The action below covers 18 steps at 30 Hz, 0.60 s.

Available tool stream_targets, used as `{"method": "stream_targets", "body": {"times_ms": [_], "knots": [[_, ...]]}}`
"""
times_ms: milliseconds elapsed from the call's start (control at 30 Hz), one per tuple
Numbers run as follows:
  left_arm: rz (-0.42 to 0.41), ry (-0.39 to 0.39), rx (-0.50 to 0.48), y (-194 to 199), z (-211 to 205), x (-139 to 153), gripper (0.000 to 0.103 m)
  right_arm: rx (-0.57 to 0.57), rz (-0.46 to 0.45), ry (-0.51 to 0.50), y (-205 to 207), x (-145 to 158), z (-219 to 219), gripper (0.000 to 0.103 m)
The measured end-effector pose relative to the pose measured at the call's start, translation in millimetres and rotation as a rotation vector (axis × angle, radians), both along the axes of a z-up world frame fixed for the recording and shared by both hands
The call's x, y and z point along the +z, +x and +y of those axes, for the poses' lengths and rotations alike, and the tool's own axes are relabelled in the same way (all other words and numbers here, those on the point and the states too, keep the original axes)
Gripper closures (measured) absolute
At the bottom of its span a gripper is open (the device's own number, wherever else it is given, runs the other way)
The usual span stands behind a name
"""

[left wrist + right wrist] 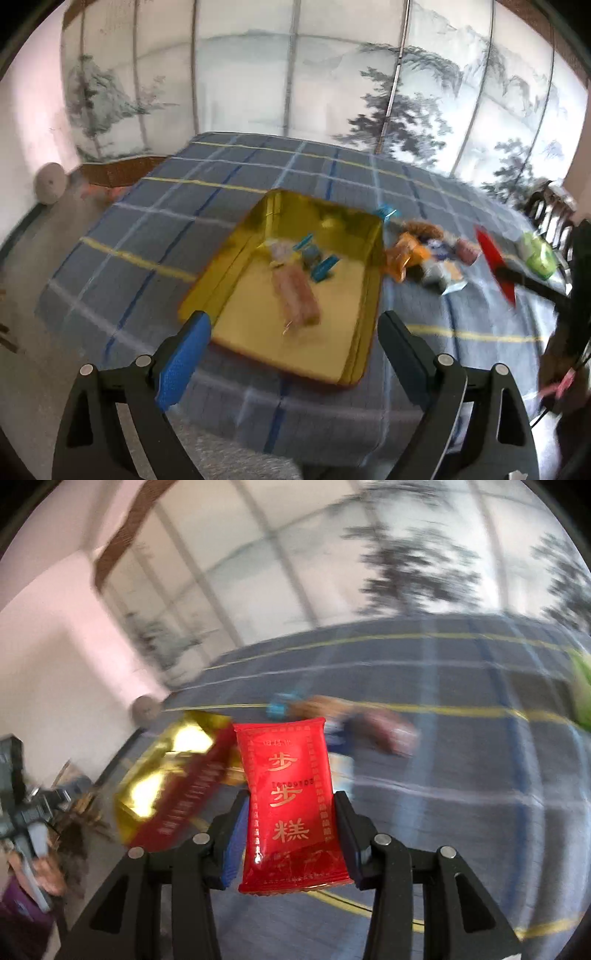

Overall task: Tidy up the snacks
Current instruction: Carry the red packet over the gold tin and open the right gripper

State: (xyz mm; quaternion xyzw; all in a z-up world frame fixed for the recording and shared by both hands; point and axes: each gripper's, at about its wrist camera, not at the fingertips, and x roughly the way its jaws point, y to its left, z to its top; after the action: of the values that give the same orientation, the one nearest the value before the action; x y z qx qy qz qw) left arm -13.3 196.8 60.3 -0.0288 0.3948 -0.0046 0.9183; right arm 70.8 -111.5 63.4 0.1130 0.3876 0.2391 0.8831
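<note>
Blue plaid tablecloth with yellow and white lines covers the table, and behind it there's a wall of panels painted with misty pine trees, pink wall off to the left.

Left gripper hangs with its fingers spread wide, nothing between them. Right ahead of it, basically framed by the two fingers, sits the gold tin tray. Inside the tray, just beyond the fingertips, lies a long pinkish wrapped snack, plus a couple of blue-wrapped candies a bit further in. Off to the right of that gripper, past the tray edge, there's a loose pile of snacks on the cloth, orange, brown and white wrappers, too blurry to name. A green packet sits further right.

Right gripper is clamped on a red snack packet with gold Chinese characters, held upright between the pads, above the cloth. The tray shows to its left and slightly ahead, red outer side visible, and the blurry pile is straight ahead beyond the packet.
</note>
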Motion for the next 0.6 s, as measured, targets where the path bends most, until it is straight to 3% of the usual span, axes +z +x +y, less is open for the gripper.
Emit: {"method": "stream_targets", "body": {"times_ms": [67,233,433,600], "knots": [[0.006,0.053,0.014,-12.0,-3.1,-3.3,0.014,0.060,-0.008,-0.001,8.8,9.0,29.5,0.058],[0.030,0.075,0.019,-23.3,2.1,-7.6,0.014,0.176,-0.007,-0.022,38.8,15.7,101.3,0.058],[0.010,0.141,0.026,-24.3,3.7,-5.4,0.014,0.213,0.058,-0.065,76.3,-5.0,152.3,0.058],[0.017,0.132,0.019,-17.6,6.5,-8.2,0.013,0.219,0.106,-0.122,101.2,-26.3,180.6,0.058]]}}
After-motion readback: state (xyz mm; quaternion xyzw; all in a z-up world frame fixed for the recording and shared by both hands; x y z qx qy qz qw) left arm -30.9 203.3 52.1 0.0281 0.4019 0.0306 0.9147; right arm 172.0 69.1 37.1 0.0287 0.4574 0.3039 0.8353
